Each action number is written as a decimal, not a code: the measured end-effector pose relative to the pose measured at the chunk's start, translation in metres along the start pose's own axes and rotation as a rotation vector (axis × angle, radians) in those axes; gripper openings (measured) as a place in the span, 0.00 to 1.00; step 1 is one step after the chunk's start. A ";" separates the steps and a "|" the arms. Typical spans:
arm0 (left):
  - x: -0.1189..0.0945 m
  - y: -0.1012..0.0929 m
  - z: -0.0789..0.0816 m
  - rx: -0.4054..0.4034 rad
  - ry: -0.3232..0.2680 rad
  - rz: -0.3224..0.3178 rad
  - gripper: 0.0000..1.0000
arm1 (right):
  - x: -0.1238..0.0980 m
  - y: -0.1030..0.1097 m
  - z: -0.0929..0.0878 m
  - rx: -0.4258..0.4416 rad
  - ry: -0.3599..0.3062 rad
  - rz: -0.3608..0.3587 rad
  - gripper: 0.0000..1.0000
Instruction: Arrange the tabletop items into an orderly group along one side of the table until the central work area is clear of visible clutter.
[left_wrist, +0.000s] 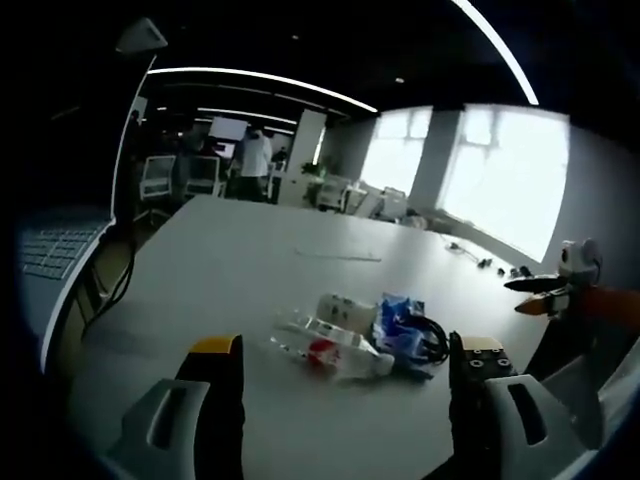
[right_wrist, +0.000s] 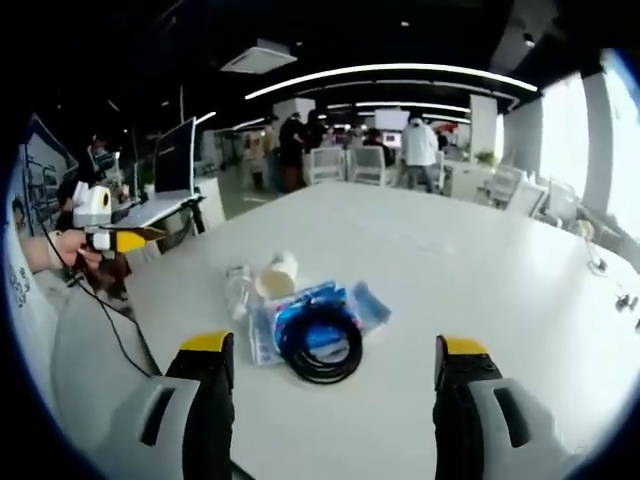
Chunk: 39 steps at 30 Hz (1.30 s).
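Note:
A small heap of items lies on the white table (left_wrist: 220, 270). It holds a clear bottle (left_wrist: 330, 352) with a red label lying on its side, a white packet (left_wrist: 340, 308), a blue packet (left_wrist: 398, 322) and a coiled black cable (left_wrist: 430, 340). My left gripper (left_wrist: 347, 388) stands open just short of the heap, with nothing between its jaws. In the right gripper view the cable (right_wrist: 320, 345) rests on the blue packet (right_wrist: 300, 318), beside the bottle (right_wrist: 240, 287) and a white roll (right_wrist: 277, 274). My right gripper (right_wrist: 335, 388) is open and empty in front of them. Each gripper appears in the other's view: (left_wrist: 525, 296), (right_wrist: 138, 238).
An open laptop (left_wrist: 60, 250) sits at the table's left edge in the left gripper view. A thin strip (left_wrist: 340, 255) and small bits (left_wrist: 480, 262) lie farther off. A monitor (right_wrist: 175, 155), chairs and people stand beyond the table (right_wrist: 480, 270).

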<state>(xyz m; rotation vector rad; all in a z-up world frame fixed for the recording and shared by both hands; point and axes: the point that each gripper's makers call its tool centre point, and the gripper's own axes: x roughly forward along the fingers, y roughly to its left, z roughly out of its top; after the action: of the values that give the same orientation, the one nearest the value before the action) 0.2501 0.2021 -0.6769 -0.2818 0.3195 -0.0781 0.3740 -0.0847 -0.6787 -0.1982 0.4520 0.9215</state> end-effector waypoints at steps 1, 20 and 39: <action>0.000 0.000 0.001 0.000 -0.002 0.000 0.81 | 0.001 0.001 0.004 -0.012 -0.008 0.006 0.78; 0.005 -0.012 0.004 -0.013 -0.026 -0.015 0.71 | 0.044 0.025 0.069 -0.352 -0.091 0.159 0.39; 0.019 -0.022 -0.004 -0.043 -0.014 -0.024 0.63 | 0.119 0.062 0.078 -0.611 -0.039 0.366 0.25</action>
<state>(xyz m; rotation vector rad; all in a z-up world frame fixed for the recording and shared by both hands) 0.2658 0.1781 -0.6798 -0.3287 0.3044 -0.0931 0.4085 0.0661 -0.6625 -0.6676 0.1575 1.4072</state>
